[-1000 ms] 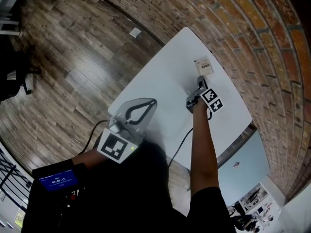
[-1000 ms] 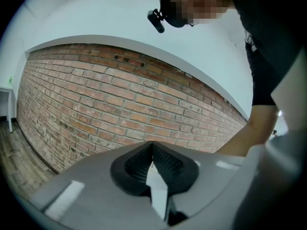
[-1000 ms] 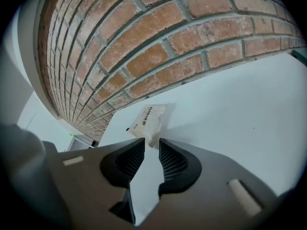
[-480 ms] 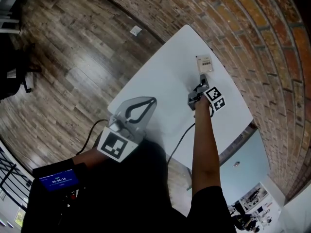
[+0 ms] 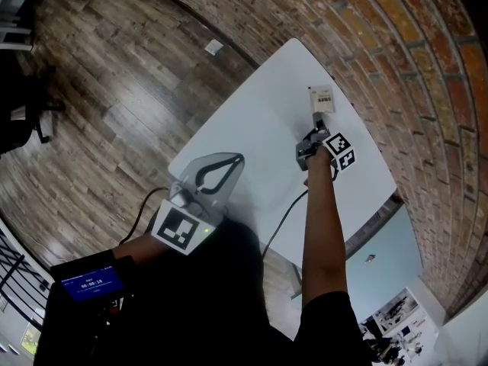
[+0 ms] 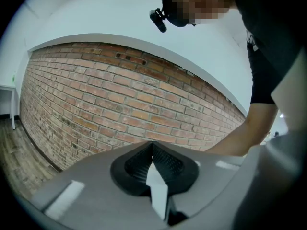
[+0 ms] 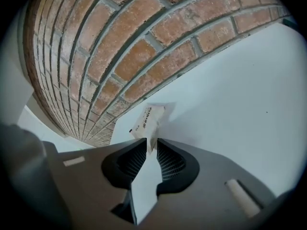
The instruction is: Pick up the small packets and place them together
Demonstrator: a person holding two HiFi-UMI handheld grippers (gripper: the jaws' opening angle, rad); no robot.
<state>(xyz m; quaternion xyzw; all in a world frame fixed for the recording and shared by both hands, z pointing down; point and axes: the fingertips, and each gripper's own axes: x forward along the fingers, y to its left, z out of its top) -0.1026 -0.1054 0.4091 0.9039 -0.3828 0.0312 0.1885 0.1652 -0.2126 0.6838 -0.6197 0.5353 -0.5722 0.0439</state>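
Observation:
A small beige packet [image 5: 322, 97] with dark print lies on the white table [image 5: 252, 128] near its far edge, by the brick wall. My right gripper [image 5: 317, 122] reaches down to it from the near side. In the right gripper view the packet [image 7: 149, 121] lies flat with its near end between the tips of the right gripper [image 7: 152, 145]. Those jaws have just been opening and stand a little apart, not pressing on it. My left gripper [image 5: 223, 171] hovers over the table's near corner. In the left gripper view the left gripper [image 6: 152, 147] is shut with nothing in it.
The brick wall [image 5: 396, 67] runs close behind the table's far edge. Wooden floor [image 5: 114, 90] lies to the left, with a small white scrap [image 5: 214, 49] on it. A cable [image 5: 286, 216] hangs off the table's near edge. A small screen [image 5: 91, 284] glows at the lower left.
The right gripper and hand have crept slightly toward the far edge, and the packet now lies a touch farther away. The left gripper has not moved.

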